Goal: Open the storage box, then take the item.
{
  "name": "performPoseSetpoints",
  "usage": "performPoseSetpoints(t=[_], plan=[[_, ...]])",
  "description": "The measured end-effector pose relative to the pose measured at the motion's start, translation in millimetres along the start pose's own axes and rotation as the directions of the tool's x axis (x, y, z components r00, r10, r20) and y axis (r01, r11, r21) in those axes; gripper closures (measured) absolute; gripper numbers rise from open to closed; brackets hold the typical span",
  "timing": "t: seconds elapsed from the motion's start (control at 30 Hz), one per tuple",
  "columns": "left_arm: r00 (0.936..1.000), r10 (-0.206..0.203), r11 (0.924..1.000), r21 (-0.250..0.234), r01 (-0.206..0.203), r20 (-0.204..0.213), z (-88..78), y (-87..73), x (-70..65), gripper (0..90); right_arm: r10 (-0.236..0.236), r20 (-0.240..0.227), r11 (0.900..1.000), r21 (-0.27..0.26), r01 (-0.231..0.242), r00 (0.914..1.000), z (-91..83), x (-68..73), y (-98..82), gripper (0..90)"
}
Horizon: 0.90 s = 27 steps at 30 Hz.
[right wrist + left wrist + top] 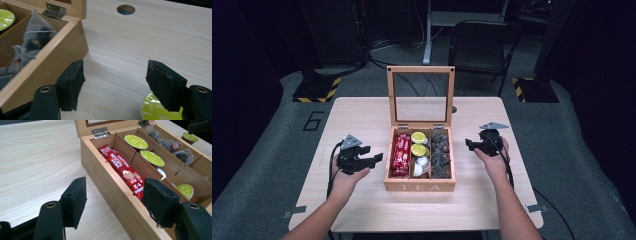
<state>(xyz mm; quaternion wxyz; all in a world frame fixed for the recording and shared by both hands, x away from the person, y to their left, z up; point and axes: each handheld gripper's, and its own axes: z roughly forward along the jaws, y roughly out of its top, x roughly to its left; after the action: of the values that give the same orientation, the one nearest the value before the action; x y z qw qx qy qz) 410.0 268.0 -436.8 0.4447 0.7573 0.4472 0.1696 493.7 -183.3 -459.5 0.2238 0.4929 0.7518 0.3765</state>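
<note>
a wooden tea box (419,186) sits in the middle of the light wooden desk (362,210), its glass-paned lid (420,95) standing upright at the far side. the box has three long sections: the left one holds red nescafe sticks (122,170), the middle one holds green-topped capsules (152,158) set between small dividers, and the right one holds dark tea bags in clear wrappers (441,152). the left gripper (373,160) hovers just left of the box, held in the person's left hand (346,177); its jaws stand spread with nothing between the pads, and in the left gripper view they straddle the box's near wall without touching it. the right gripper (469,145) is held just right of the box in the right hand (494,162), its jaws pointing toward the box. in the right gripper view these jaws are also spread and grip nothing; the left jaw is close beside the box's outer wall, and a loose green-topped capsule (156,110) lies on the desk below the right jaw, partly hidden by it. the same capsule shows in the left gripper view, beyond the box (190,137). a round hole (126,9) is cut in the desk farther off.
</note>
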Motion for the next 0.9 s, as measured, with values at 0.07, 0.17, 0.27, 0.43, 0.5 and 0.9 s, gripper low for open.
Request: performPoseSetpoints(t=[0.07, 0.17, 0.27, 0.43, 0.5, 0.9], plan=[[0.9999, 0.013, 0.9998, 0.015, -0.013, 0.001, 2.0, -2.3, 0.5, 36.2, -0.013, -0.02, 1.0, -0.013, 0.012, 0.9997, -0.5, 5.3, 2.5, 31.3], [1.0, 0.01, 0.9998, 0.016, -0.01, 0.002, 4.4, -4.2, 2.1, 36.2, -0.01, -0.048, 0.999, -0.033, 0.008, 0.9988, -0.8, 9.2, 5.8, 32.0], [1.0, 0.006, 0.9999, 0.014, -0.006, 0.002, 5.7, -4.4, 3.8, 36.2, -0.019, -0.064, 1.0, -0.027, 0.017, 0.9977, -1.3, 15.5, 12.7, 31.9], [1.0, -0.004, 1.0, -0.001, 0.004, -0.006, 4.2, -2.0, 6.2, 36.2, -0.042, -0.089, 0.999, -0.026, 0.039, 0.9952, -4.3, 27.9, 25.0, 32.0], [1.0, -0.005, 1.0, -0.007, 0.005, -0.003, 3.3, -1.0, 6.8, 36.2, -0.064, -0.082, 0.997, -0.036, 0.061, 0.9945, -7.0, 31.3, 31.1, 32.0], [0.9999, 0.013, 0.9998, -0.014, -0.013, -0.003, -1.3, 1.8, 8.1, 36.2, -0.02, -0.156, 1.0, -0.016, 0.017, 0.9876, -12.8, 22.5, 65.3, 32.2]])
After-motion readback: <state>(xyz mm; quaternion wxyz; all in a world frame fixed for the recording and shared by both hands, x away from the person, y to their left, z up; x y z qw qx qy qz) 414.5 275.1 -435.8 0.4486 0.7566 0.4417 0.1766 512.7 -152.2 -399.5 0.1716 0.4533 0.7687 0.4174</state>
